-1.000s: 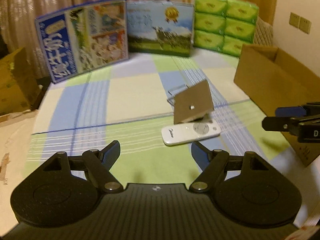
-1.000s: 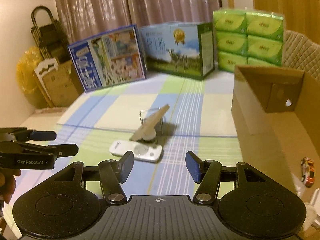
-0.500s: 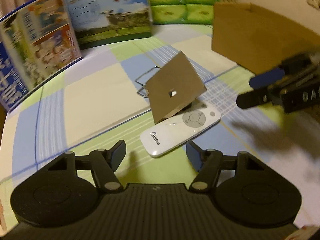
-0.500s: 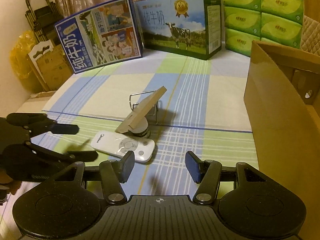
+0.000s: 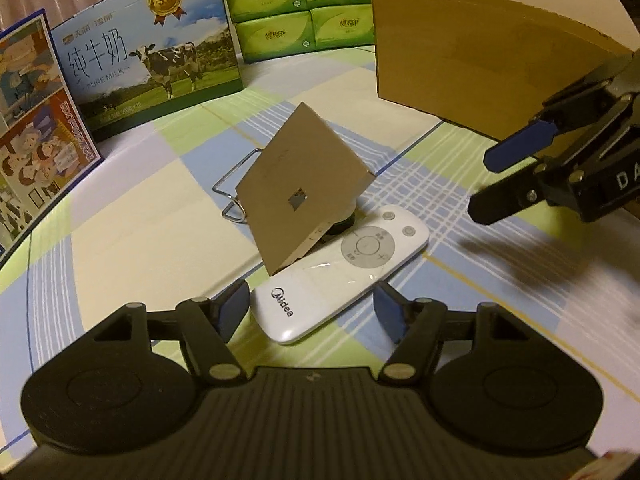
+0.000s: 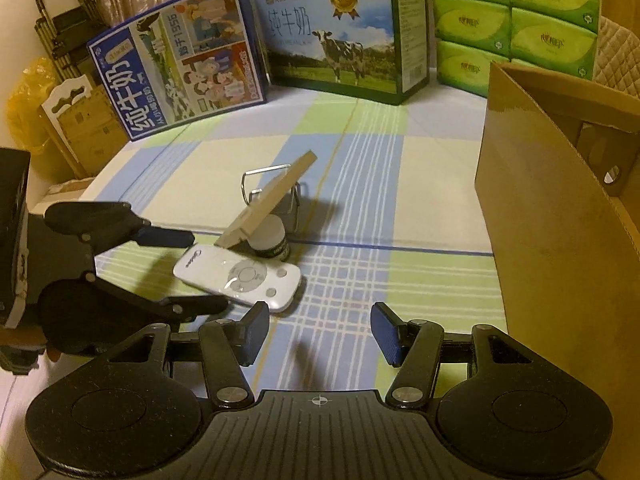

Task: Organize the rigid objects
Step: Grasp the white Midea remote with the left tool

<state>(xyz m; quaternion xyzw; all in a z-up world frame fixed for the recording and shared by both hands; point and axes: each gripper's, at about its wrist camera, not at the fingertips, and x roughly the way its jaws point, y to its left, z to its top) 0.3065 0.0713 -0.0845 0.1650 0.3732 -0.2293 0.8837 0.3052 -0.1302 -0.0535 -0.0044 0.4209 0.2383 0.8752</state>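
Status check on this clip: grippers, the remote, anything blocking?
Left gripper open, straddling near end of white remote, not pinching. Right gripper open, empty, off to the side. Tilted cardboard square overhangs remote's far end.

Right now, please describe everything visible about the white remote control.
The white remote control is a slim, glossy plastic bar with rounded ends, a grey round button pad, two small round buttons and a "Midea" logo. It lies flat on the checked cloth, its near end between the left claw's open fingers, a leaning cardboard panel overhanging it.
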